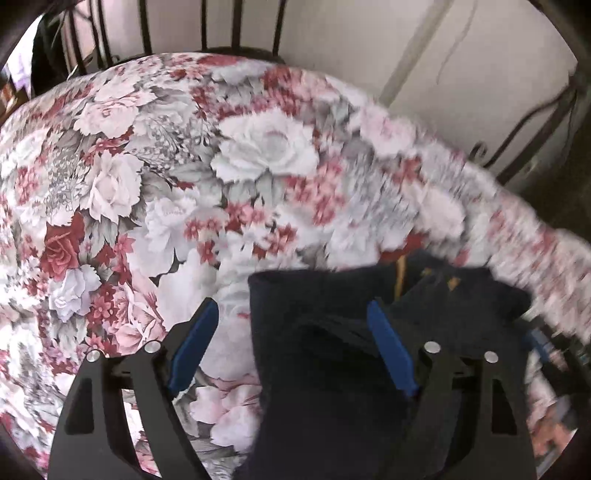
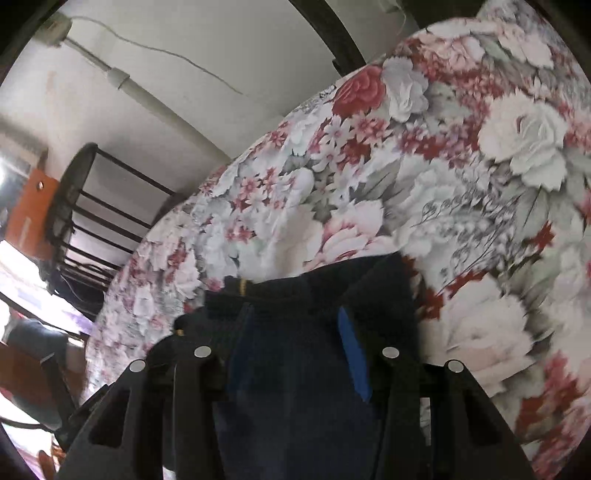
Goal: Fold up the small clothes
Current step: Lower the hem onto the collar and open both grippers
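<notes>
A dark navy garment (image 1: 325, 354) with a small yellow detail lies on the floral bedspread (image 1: 184, 166). My left gripper (image 1: 295, 339) is open, its blue pads wide apart, with the garment's left edge lying between them and over the right finger (image 1: 391, 350). In the right wrist view the same navy garment (image 2: 295, 369) fills the space between the fingers of my right gripper (image 2: 295, 332). One blue pad (image 2: 352, 354) shows. The other is hidden under cloth, so the grip is unclear.
The floral bedspread (image 2: 443, 184) covers the whole work surface. A black metal bed frame (image 1: 236, 33) stands behind it, with a white wall (image 1: 369, 37) beyond. A black rack (image 2: 88, 221) and an orange object (image 2: 29, 218) stand off the bed's edge.
</notes>
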Motion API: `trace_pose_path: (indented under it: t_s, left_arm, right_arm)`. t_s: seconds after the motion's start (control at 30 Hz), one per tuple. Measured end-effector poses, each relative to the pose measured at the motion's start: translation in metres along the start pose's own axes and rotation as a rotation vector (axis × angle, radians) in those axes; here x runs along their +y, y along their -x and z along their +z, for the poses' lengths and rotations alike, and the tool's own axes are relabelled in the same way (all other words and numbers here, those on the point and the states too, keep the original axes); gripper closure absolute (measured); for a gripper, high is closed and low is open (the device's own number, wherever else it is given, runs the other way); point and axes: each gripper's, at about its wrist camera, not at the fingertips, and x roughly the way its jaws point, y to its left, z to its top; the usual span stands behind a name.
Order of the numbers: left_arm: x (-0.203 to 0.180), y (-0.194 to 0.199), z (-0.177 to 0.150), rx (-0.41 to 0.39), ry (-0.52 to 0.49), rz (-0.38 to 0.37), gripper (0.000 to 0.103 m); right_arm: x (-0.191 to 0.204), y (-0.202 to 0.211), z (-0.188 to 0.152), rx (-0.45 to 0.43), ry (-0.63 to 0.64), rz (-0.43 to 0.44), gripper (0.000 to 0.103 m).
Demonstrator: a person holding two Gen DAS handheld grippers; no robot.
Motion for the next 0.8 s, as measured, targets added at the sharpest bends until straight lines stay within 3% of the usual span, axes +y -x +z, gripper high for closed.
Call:
trace_pose_path:
  t_s: [0.2, 0.3, 0.43, 0.47, 0.5, 0.57, 0.6, 0.63, 0.73, 0.8]
  left_arm:
    - [0.0, -0.001, -0.004, -0.007, -0.021, 0.024, 0.023]
    - [0.001, -0.004, -0.005, 0.0, -0.023, 0.025, 0.023]
    - [-0.002, 0.0, -0.005, -0.034, -0.036, 0.027, 0.023]
    - [-0.002, 0.003, -0.005, -0.044, -0.036, 0.032, 0.023]
    - [-0.002, 0.004, -0.005, -0.052, -0.035, 0.046, 0.023]
    - [0.003, -0.002, -0.004, -0.04, -0.028, 0.14, 0.022]
    - [0.009, -0.008, -0.003, -0.022, -0.007, 0.179, 0.022]
    - [0.022, -0.014, -0.002, 0.012, 0.054, 0.171, 0.022]
    - [0.049, -0.019, 0.001, 0.06, 0.205, 0.078, 0.021]
    - [0.058, -0.018, 0.002, 0.058, 0.244, 0.077, 0.021]
  right_arm:
    - [0.019, -0.001, -0.004, -0.001, 0.161, -0.036, 0.047]
    - [0.026, -0.007, -0.011, 0.026, 0.264, -0.104, 0.045]
    - [0.014, -0.018, -0.016, 0.06, 0.265, -0.169, 0.047]
    - [0.011, -0.019, -0.017, 0.059, 0.256, -0.167, 0.054]
    - [0.011, -0.019, -0.019, 0.056, 0.257, -0.177, 0.072]
    - [0.01, -0.017, -0.018, 0.057, 0.242, -0.161, 0.092]
    - [0.008, -0.014, -0.017, 0.053, 0.213, -0.137, 0.097]
    - [0.005, -0.01, -0.014, 0.056, 0.165, -0.11, 0.097]
    - [-0.011, -0.005, -0.01, 0.076, 0.084, -0.122, 0.097]
    - [-0.024, -0.012, -0.011, 0.108, 0.034, -0.125, 0.097]
